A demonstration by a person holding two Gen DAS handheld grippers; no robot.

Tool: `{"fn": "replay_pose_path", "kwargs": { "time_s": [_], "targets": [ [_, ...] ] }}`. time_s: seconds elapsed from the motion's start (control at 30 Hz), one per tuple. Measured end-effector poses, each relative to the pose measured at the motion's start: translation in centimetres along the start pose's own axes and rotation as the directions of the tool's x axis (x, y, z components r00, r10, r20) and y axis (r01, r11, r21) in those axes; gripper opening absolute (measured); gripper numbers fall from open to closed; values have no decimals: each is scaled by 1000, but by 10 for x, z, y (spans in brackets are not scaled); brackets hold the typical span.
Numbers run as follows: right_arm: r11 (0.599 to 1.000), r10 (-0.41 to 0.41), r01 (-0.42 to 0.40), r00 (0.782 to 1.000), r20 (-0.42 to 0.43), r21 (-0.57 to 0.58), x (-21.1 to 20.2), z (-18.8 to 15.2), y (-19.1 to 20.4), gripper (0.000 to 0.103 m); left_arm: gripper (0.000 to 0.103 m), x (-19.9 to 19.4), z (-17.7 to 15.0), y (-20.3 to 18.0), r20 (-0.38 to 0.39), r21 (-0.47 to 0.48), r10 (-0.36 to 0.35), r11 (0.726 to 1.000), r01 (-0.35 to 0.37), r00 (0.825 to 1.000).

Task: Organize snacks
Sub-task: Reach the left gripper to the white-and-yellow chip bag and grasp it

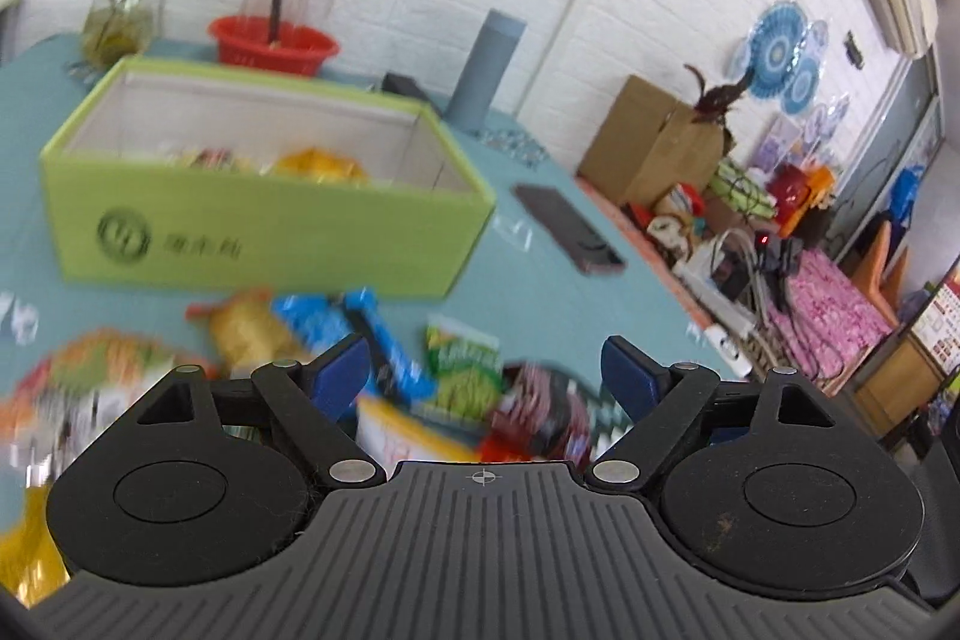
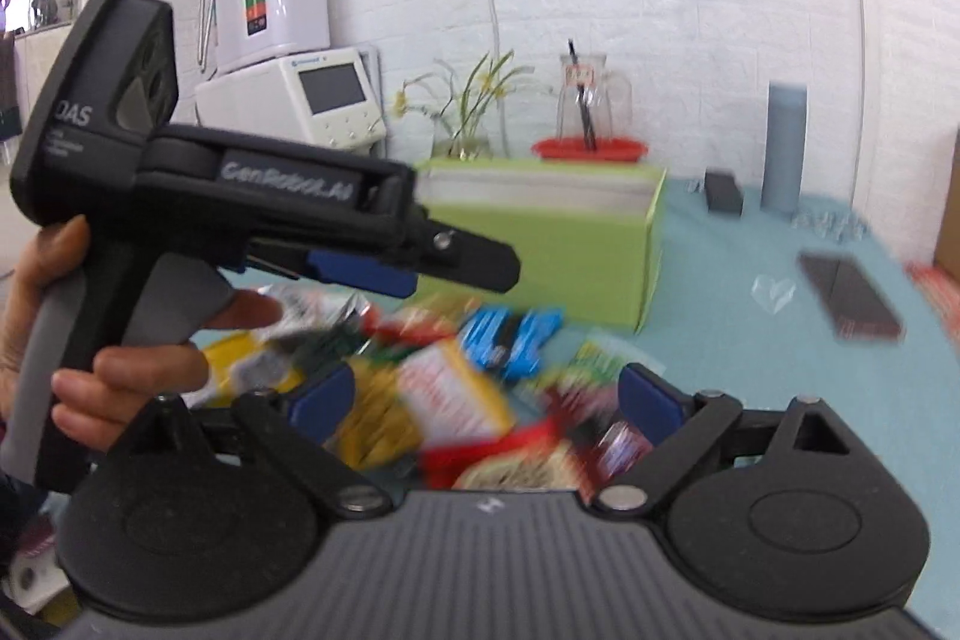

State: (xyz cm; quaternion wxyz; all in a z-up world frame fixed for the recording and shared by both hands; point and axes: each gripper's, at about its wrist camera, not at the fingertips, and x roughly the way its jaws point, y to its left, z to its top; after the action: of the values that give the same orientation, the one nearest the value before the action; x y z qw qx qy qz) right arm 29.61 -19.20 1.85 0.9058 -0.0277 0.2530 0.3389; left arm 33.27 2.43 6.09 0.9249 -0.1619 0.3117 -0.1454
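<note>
Foil snack packets lie heaped on the teal table directly beneath and ahead of my left claw, blurred. Its fingers stand wide apart, holding nothing. My right claw likewise gapes empty over the heap. Beyond the packets sits the green box, some packets inside. A phone lies to its right.

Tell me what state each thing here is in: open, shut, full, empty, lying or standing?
Left gripper: open, holding nothing.
Right gripper: open, holding nothing.
Green box: lid off, a few snacks inside.
Snack packets: lying loose in a heap on the table in front of the box.
Phone: flat on the table, screen dark.
Grey bottle: standing upright.
</note>
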Motion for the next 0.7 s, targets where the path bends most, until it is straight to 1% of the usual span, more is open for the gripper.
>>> {"fn": "replay_pose_path", "kwargs": {
  "time_s": [0.1,0.13,0.17,0.23,0.3,0.33,0.4,0.43,0.5,0.53,0.6,0.67,0.7],
  "targets": [
    [996,85,-84,996,-25,41,3,-20,20,93,70,1,-17,8,-40,-15,48,999,-49,998],
    [994,99,-98,995,-32,46,7,-22,24,93,66,3,-18,12,-60,-27,63,998,-65,996],
    [994,105,-104,994,-38,37,13,-21,30,93,61,4,-18,16,-72,-37,63,997,-66,995],
    [995,98,-98,995,-37,7,22,-19,38,93,56,5,-14,21,-98,-40,37,998,-41,995],
    [996,90,-90,994,-55,2,34,-14,40,92,56,6,-9,23,-118,-16,16,1000,-18,993],
    [996,88,-88,994,-69,10,39,-13,39,89,56,7,-7,24,-124,2,17,1000,-17,992],
    [995,94,-90,991,-97,46,49,-14,35,87,54,10,-7,25,-137,45,22,999,-16,990],
    [993,103,-97,989,-102,65,54,-15,32,87,49,13,-9,25,-145,58,22,998,-14,989],
    [991,111,-102,988,-104,84,59,-14,31,87,32,20,-12,27,-178,68,13,998,-1,984],
    [992,107,-99,989,-103,84,60,-12,32,88,21,22,-14,28,-191,61,9,998,3,982],
    [993,99,-93,990,-96,66,59,-9,36,88,19,18,-20,29,-180,52,18,999,-9,984],
    [994,109,-106,989,-96,40,54,-9,41,90,14,7,-25,30,-169,36,4,999,2,986],
    [994,112,-111,989,-97,22,51,-9,45,90,14,-1,-29,29,-167,28,-6,1000,11,986]
  ]
}}
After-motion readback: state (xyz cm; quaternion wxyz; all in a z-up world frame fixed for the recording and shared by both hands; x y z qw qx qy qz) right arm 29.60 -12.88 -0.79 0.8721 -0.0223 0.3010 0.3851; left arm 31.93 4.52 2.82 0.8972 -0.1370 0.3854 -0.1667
